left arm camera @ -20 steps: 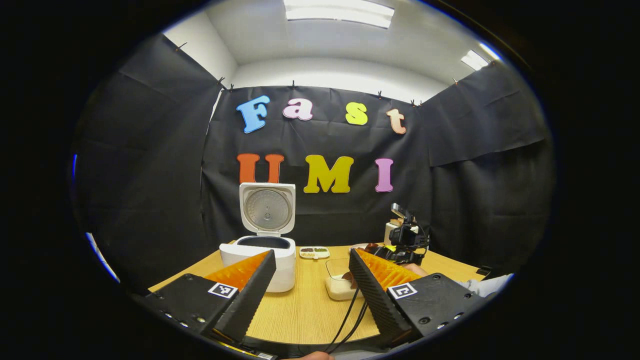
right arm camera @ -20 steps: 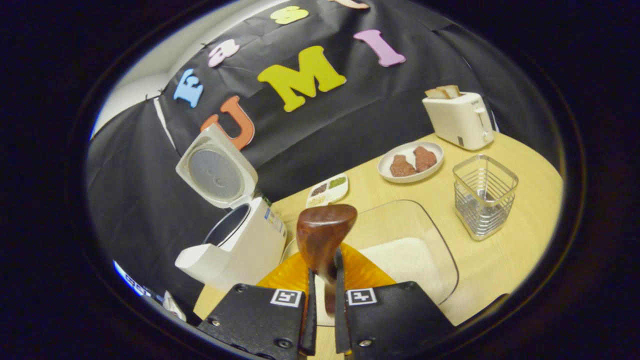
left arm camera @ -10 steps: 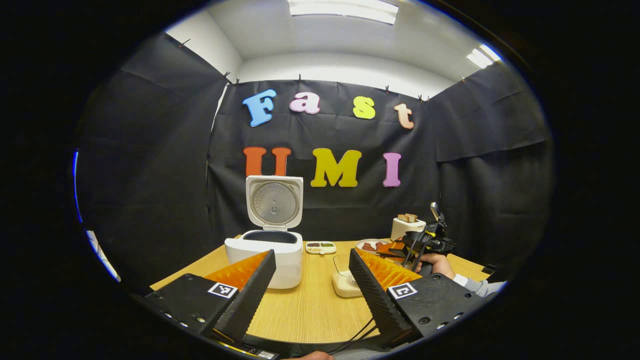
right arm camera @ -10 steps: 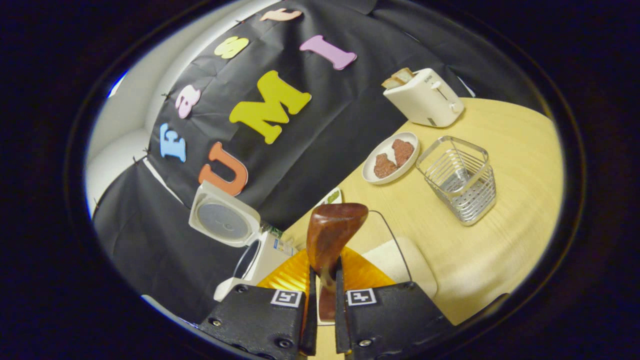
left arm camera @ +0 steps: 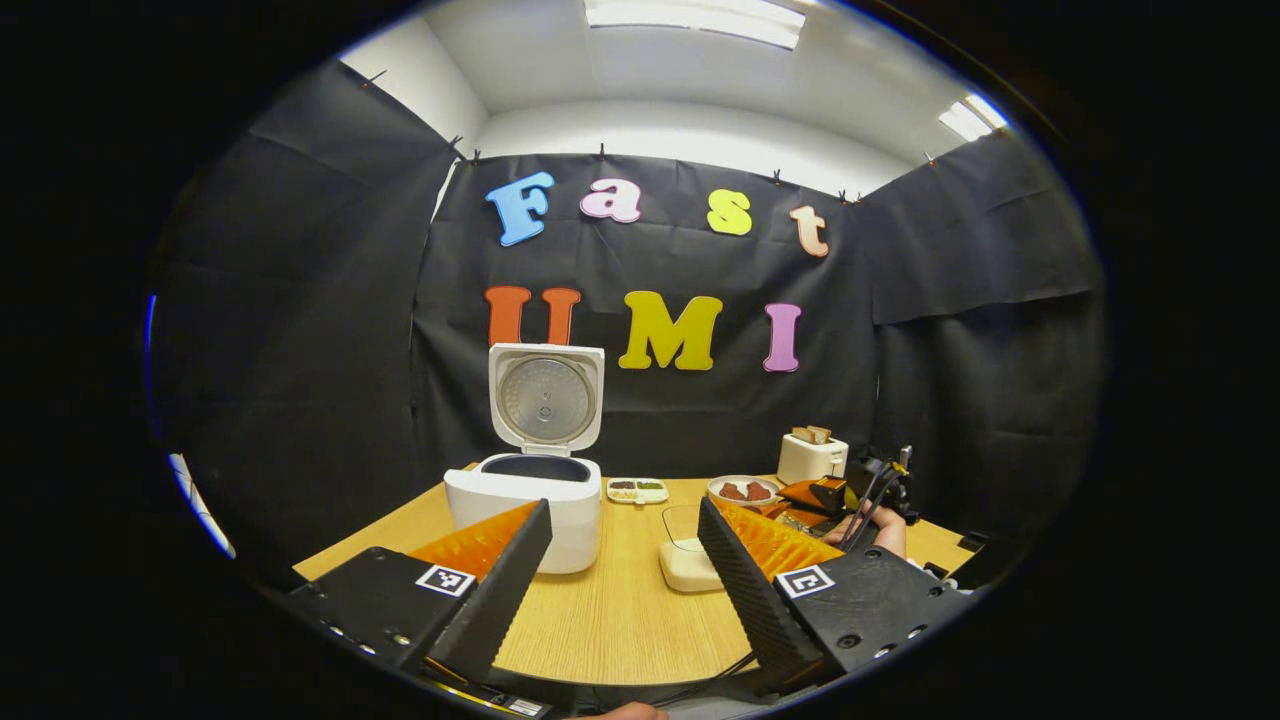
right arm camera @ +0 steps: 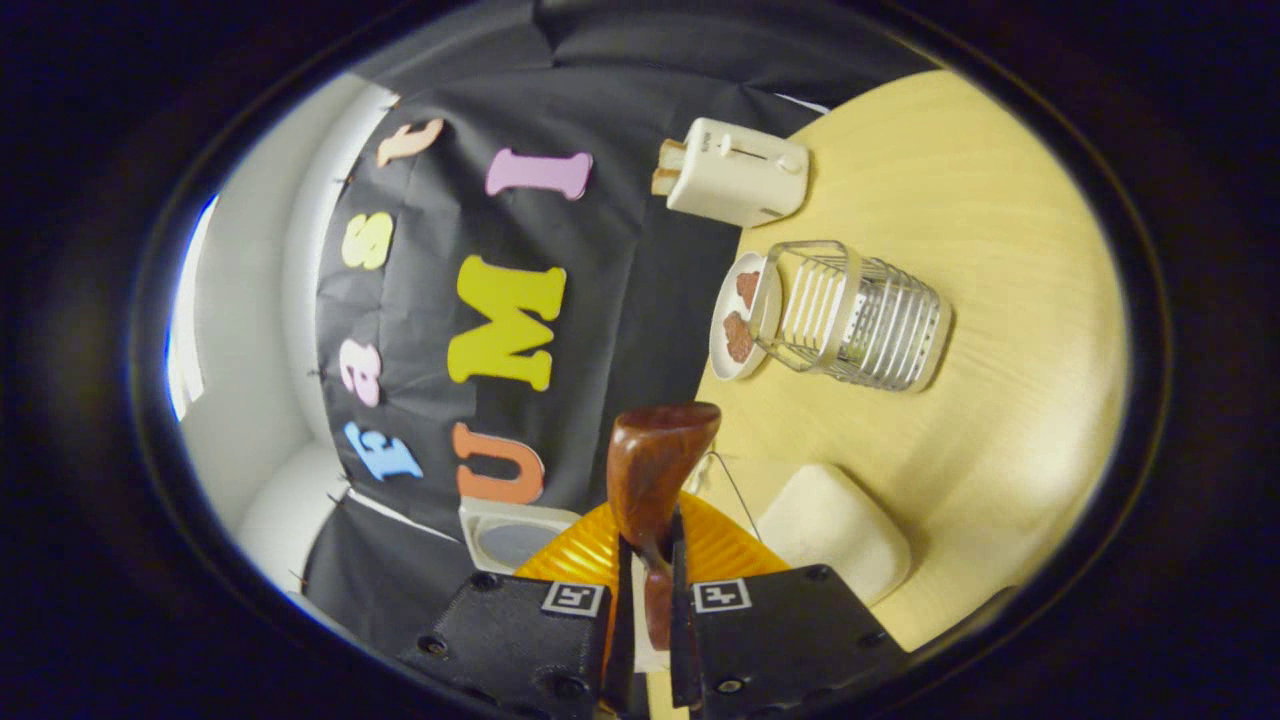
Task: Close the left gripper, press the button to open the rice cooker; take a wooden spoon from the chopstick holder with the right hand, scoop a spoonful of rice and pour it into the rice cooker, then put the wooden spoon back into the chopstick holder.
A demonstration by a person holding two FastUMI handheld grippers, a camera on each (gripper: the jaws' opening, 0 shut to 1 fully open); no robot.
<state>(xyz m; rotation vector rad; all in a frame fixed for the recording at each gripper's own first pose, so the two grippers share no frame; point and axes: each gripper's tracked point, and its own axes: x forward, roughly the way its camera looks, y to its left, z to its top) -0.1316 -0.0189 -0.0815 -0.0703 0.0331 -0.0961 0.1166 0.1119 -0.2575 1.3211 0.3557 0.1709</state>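
Wooden spoon (right arm camera: 655, 470) sits pinched in my right tongs (right arm camera: 646, 620), rolled steeply sideways near the wire chopstick holder (right arm camera: 850, 313); my left tongs (left arm camera: 620, 575) hang spread above the table (left arm camera: 620, 625). Tilted like this, I reckon the spoon could snag the holder's rim and topple it.

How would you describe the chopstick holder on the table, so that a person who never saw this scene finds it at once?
Start at the white toaster by the black cloth wall on the wooden table. Just in front of it, beside the plate with two brown pieces, stands the chopstick holder. It is the one see-through thing of shiny metal wire, a square open basket.
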